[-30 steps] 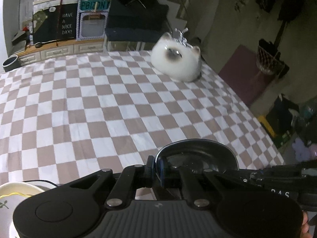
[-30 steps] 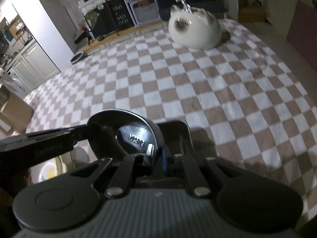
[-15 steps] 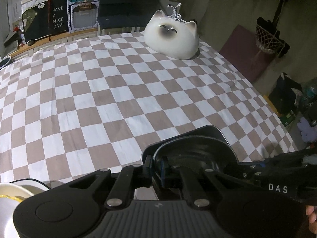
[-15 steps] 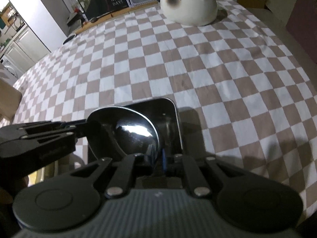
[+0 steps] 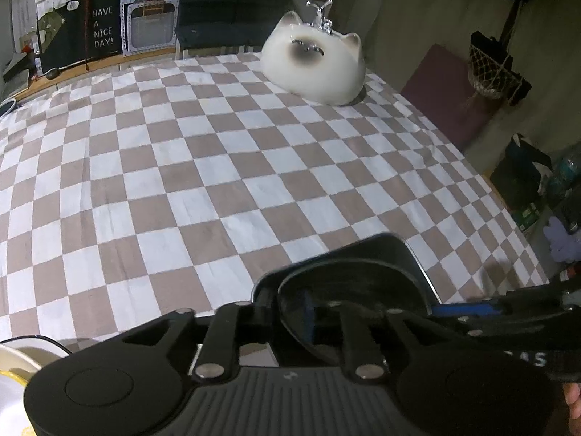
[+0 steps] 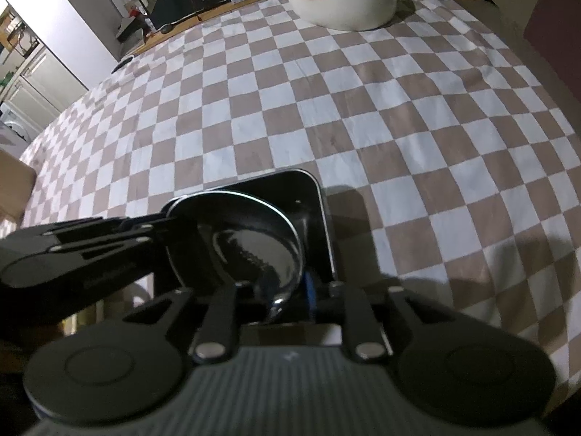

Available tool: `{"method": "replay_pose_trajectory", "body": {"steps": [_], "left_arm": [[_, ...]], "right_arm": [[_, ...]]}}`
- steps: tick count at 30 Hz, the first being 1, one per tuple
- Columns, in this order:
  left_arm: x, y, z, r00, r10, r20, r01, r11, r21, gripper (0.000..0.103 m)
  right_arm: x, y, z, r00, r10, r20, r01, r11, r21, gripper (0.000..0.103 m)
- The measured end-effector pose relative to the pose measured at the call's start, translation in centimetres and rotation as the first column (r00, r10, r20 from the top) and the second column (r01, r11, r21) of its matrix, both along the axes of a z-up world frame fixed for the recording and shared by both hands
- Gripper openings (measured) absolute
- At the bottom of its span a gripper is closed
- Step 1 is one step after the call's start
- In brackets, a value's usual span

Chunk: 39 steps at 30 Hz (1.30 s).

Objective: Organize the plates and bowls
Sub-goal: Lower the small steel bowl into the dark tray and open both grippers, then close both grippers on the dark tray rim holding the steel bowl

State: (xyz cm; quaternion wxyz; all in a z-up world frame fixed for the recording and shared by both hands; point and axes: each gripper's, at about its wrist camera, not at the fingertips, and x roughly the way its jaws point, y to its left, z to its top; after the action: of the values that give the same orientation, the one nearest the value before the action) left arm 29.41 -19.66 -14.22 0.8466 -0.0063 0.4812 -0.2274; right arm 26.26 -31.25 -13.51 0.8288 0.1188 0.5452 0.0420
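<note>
Releasing the dark round bowl onto the square black plate.

Both tongs have just been opening with the bowl rim between the jaws. Right gripper stands at a narrow gap astride the near rim, blue pad off the wall as far as I can judge; left gripper also narrowly parted around the opposite rim, its pad contact hard to read. The bowl sits inside the plate at the near edge of the checkered tablecloth, slightly off-centre toward the left tongs. To do it well: open wider before lifting, pull both straight back along the fingers so no pad drags the rim, and keep it level. The cat-shaped white dish at the far edge is well clear; a white plate lies just beside the left tongs.
</note>
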Motion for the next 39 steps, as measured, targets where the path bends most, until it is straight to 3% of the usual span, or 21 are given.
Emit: {"method": "replay_pose_trajectory", "body": {"steps": [3, 7, 12, 19, 25, 31, 33, 39], "left_arm": [[0.0, 0.1, 0.7, 1.0, -0.002, 0.006, 0.002, 0.999, -0.033, 0.036], [-0.4, 0.4, 2.0, 0.998, 0.009, 0.06, -0.007, 0.999, -0.042, 0.053], [-0.6, 1.7, 3.0, 0.998, 0.038, 0.043, -0.035, 0.997, -0.064, 0.053], [-1.0, 3.0, 1.9, 0.997, 0.047, -0.062, -0.048, 0.999, -0.011, 0.052], [-1.6, 2.9, 0.8, 0.995, -0.022, -0.101, 0.025, 0.999, 0.03, 0.051], [-1.6, 2.2, -0.3, 0.988, -0.066, -0.137, 0.074, 0.996, 0.049, 0.033], [-1.6, 2.0, -0.3, 0.987, -0.074, -0.141, 0.081, 0.996, 0.041, 0.025], [-1.4, 1.9, -0.5, 0.986, -0.055, -0.155, 0.057, 0.998, 0.003, 0.013]], "right_arm": [[-0.4, -0.5, 0.8, 1.0, -0.007, 0.016, 0.007, 0.999, 0.041, 0.051], [-1.1, -1.7, 2.1, 0.997, -0.038, 0.07, 0.031, 0.993, 0.11, 0.052], [-0.5, -3.3, 2.9, 0.986, -0.099, 0.137, 0.085, 0.991, 0.103, 0.052], [2.7, -3.0, 1.4, 0.989, -0.091, 0.114, 0.092, 0.996, -0.002, 0.046], [5.0, -1.4, -0.3, 0.996, -0.06, 0.063, 0.064, 0.996, -0.056, 0.045], [5.9, -0.3, -1.5, 0.999, -0.014, 0.036, 0.017, 0.996, -0.093, 0.043], [5.7, -0.1, -1.7, 1.0, 0.015, 0.023, -0.013, 0.996, -0.091, 0.035], [4.4, -0.4, -2.0, 0.998, 0.067, -0.003, -0.067, 0.994, -0.082, 0.02]]}}
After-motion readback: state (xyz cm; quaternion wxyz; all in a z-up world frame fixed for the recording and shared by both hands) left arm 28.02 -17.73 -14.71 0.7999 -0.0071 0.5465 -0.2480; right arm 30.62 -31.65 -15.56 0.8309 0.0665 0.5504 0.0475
